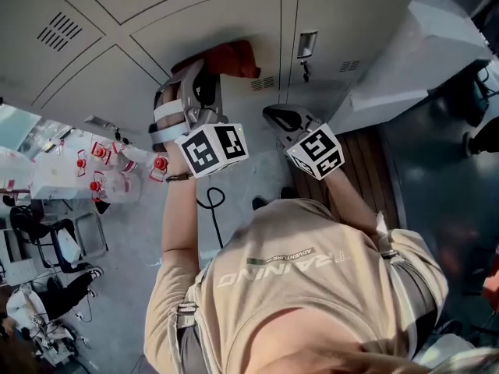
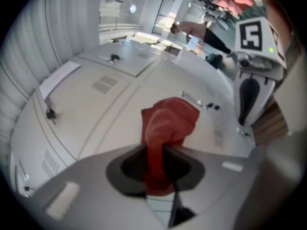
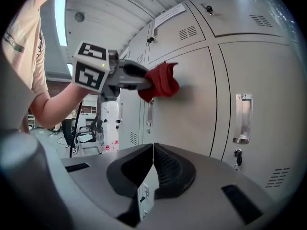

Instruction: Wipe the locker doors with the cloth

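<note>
Left gripper [image 2: 156, 166] pinches the red cloth [image 2: 169, 120] tight at frame centre, its bunched end held against the locker door [image 2: 103, 128], likely for wiping, while right gripper [image 3: 152, 172], jaws pressed together on nothing, hangs lower centre, off the door.

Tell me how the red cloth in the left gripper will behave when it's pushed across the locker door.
The red cloth is probably floppy: it bunches and folds beyond the left gripper, which is shut on it. It looks light, sticking out with little sag. On the smooth locker door it should slide easily.
</note>
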`<state>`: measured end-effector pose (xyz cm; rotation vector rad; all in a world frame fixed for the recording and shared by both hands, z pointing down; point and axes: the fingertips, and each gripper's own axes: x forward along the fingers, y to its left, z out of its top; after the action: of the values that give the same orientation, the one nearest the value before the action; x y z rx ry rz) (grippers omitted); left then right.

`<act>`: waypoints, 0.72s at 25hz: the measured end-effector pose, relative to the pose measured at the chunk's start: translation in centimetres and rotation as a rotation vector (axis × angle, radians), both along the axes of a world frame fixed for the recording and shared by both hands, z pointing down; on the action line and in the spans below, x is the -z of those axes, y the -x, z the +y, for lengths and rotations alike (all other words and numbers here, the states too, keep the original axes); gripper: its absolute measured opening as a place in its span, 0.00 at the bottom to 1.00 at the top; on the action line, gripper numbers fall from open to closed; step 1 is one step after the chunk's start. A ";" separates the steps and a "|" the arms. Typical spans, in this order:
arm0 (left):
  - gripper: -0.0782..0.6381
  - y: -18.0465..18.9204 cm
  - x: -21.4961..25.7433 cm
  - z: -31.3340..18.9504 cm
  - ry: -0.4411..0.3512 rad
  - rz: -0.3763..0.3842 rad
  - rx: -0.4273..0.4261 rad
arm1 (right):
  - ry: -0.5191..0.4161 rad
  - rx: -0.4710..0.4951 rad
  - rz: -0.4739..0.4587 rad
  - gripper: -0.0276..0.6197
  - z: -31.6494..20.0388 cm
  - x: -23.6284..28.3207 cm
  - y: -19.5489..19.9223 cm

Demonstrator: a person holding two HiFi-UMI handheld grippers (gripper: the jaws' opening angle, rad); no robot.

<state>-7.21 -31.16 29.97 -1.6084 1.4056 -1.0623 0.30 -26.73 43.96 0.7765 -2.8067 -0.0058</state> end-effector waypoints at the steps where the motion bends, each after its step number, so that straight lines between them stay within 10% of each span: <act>1: 0.21 -0.2 2.1 -0.2 -0.044 -0.007 -0.001 | -0.006 -0.002 -0.005 0.07 0.0 0.3 -0.1; 12: 0.21 0.9 10.4 -3.6 -0.246 0.003 0.072 | 0.025 -0.012 0.000 0.07 1.1 -0.8 -2.0; 18: 0.21 0.0 5.2 -4.4 -0.172 -0.007 0.066 | 0.064 -0.036 0.007 0.07 0.9 -2.2 -3.3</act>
<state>-7.25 -35.60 24.80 -1.4430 1.5110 -0.9559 3.57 -25.81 46.20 0.8110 -2.7710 0.0861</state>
